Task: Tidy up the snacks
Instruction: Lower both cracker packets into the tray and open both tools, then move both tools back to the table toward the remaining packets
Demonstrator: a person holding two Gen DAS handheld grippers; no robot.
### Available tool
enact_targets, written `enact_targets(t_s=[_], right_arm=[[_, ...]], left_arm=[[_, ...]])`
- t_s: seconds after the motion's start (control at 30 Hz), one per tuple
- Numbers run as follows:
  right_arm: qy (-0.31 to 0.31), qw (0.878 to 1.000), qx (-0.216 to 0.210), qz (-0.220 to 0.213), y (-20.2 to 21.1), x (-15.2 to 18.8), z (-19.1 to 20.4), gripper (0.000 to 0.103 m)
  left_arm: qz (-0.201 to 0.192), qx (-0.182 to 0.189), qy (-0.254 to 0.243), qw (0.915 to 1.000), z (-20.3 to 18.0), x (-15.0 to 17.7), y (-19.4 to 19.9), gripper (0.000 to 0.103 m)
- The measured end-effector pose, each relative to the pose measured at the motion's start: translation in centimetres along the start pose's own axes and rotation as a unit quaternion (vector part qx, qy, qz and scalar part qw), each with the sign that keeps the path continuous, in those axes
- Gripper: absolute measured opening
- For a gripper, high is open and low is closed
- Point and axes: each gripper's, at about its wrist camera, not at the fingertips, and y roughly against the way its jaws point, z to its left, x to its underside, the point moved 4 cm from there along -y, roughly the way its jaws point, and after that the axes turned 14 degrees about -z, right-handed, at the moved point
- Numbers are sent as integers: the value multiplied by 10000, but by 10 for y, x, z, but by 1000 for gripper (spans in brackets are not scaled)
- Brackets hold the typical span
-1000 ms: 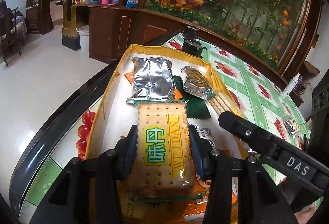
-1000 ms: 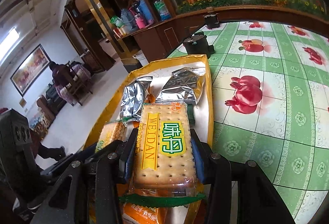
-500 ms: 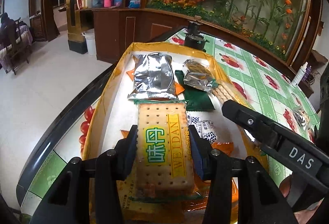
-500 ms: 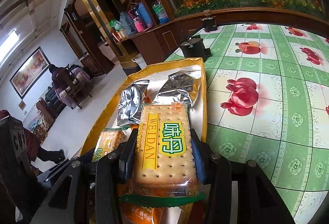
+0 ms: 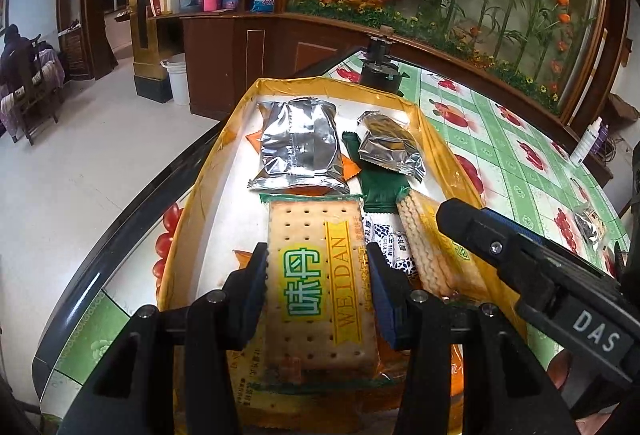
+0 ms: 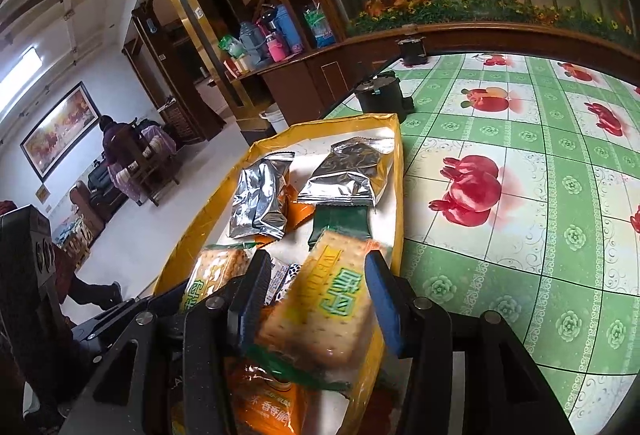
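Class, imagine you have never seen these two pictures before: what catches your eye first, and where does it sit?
First, the cracker pack with bright green lettering, between the left gripper fingers over the yellow tray. A matching pack lies tilted between the right gripper fingers. Beyond them, two shiny foil packets lie in the tray's far end.

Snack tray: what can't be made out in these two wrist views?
- Right wrist: orange packet, mostly under the tilted cracker pack and the right claw.
- Left wrist: black-and-white sachet, print too small, half covered by crackers.
- Both: tray near end, behind the claw bodies.
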Motion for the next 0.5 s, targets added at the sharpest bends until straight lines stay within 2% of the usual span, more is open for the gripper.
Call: enact_targets(t_s=[0.1,0.23,0.5], right_arm=[[-23,10000,-61,4,2,-1,1,60],[-36,9999,-90,-128,11,-4,2,63],[-460,9984,-189,-274,22,-13,-9,64]], left_arm=[[-24,-30,-43,10000,-3,-1,-1,49],[-113,-73,-54,9999,-4,-3,4,65],[-158,-107,-108,9998,-7,-5,16,73]])
